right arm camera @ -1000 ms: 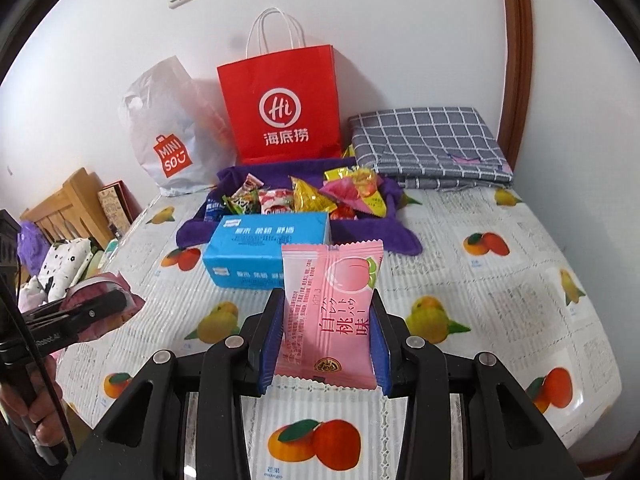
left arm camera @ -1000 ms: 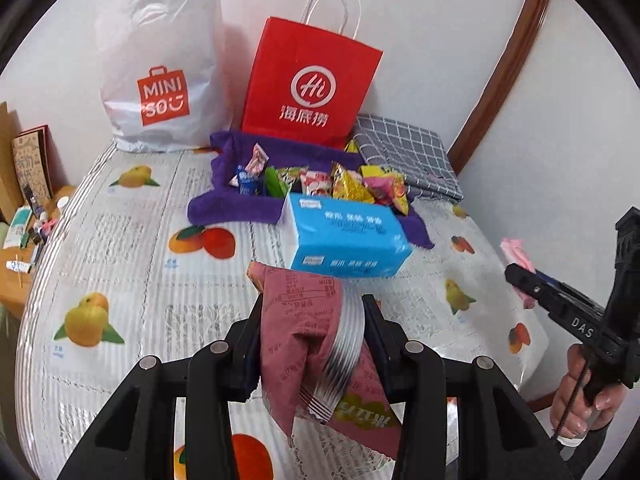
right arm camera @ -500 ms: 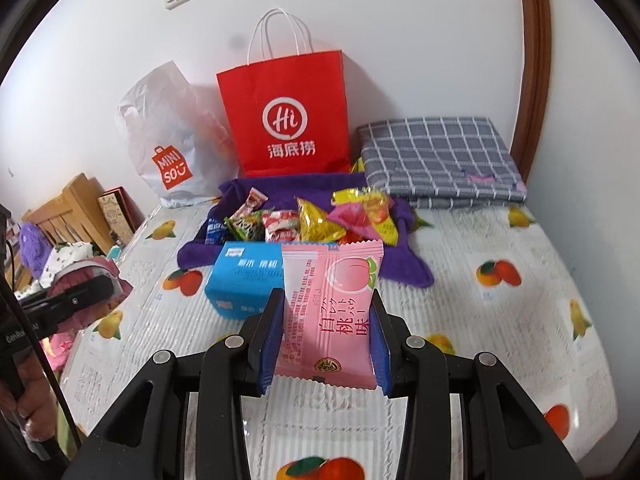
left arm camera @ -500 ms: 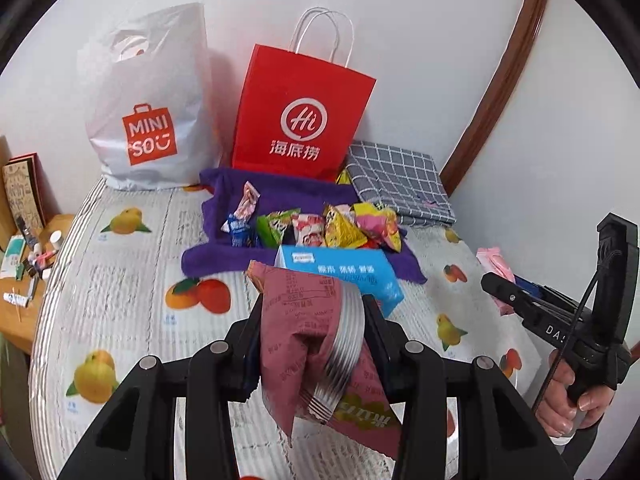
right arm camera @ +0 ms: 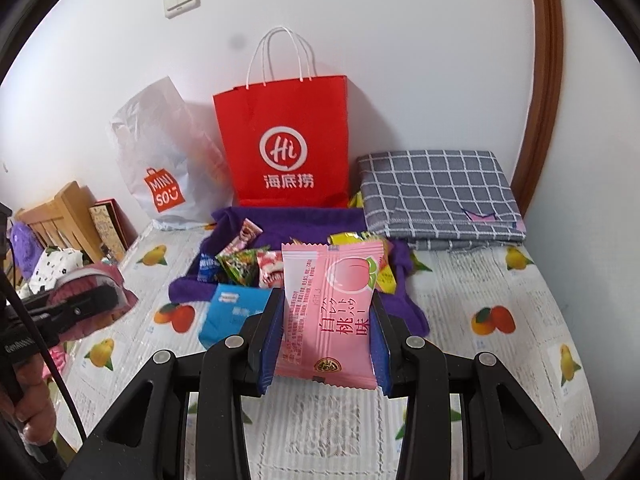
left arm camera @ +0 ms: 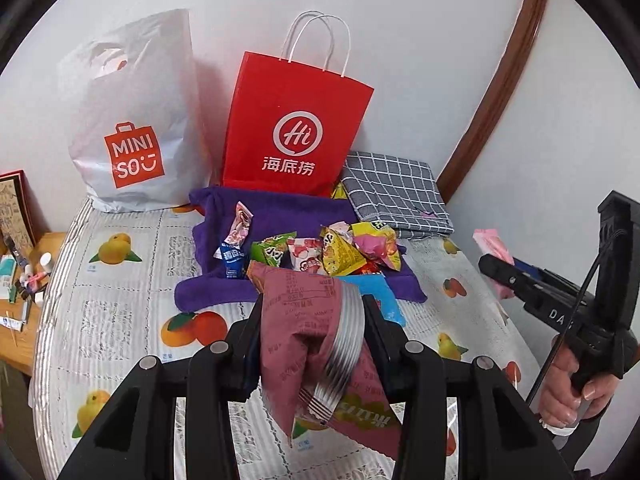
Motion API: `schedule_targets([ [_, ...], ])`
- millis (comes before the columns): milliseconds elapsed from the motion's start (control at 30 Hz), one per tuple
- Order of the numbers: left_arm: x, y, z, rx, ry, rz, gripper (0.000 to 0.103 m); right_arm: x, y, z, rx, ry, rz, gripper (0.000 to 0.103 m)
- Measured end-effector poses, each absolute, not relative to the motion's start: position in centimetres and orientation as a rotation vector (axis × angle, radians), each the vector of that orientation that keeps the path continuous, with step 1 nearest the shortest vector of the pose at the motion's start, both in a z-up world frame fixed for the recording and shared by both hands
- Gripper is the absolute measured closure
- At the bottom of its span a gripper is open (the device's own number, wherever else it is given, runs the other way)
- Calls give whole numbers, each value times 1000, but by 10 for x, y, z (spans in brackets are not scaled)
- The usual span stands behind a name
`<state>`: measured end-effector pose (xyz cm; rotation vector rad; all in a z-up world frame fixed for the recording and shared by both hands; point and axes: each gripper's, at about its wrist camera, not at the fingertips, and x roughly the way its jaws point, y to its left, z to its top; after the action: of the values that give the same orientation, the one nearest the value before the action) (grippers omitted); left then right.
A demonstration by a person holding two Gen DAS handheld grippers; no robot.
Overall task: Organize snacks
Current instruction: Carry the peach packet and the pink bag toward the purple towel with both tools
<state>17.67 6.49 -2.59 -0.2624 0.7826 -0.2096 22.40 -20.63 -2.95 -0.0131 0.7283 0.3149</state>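
My left gripper (left arm camera: 312,320) is shut on a crumpled maroon snack packet (left arm camera: 308,332), held above the bed. My right gripper (right arm camera: 325,312) is shut on a flat pink peach snack packet (right arm camera: 328,312), which stands upright between the blue pads. Several loose snacks (left arm camera: 320,252) lie piled on a purple towel (left arm camera: 280,212) further back. Behind them a red paper bag (left arm camera: 296,132) stands against the wall. From the left wrist view the right gripper (left arm camera: 496,264) shows at the right edge with its pink packet (left arm camera: 492,244).
A white plastic bag (left arm camera: 132,120) stands left of the red one. A blue tissue pack (right arm camera: 232,314) lies in front of the towel. A folded grey checked cloth (right arm camera: 436,192) lies at the back right. The bed has a fruit-print sheet (right arm camera: 520,320); a wooden bedside table (left arm camera: 28,308) is left.
Both grippers have risen and moved on toward the bags with their packets still held. The tissue pack now lies closer beneath them and is partly hidden by the packets.
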Motion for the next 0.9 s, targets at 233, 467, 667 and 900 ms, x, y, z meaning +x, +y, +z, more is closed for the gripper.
schedule_targets([
  [233,190,77,-30,-271,816,-189,62,234,-192,-23,-36,716,350,64],
  [467,201,83,-27,-247,826,-158,62,249,-181,-18,-33,709,380,64],
  [667,211,86,-23,-241,825,-148,62,264,-177,-15,-21,712,396,64],
  [900,227,87,-18,-232,821,-140,62,279,-177,-14,-14,719,392,64],
])
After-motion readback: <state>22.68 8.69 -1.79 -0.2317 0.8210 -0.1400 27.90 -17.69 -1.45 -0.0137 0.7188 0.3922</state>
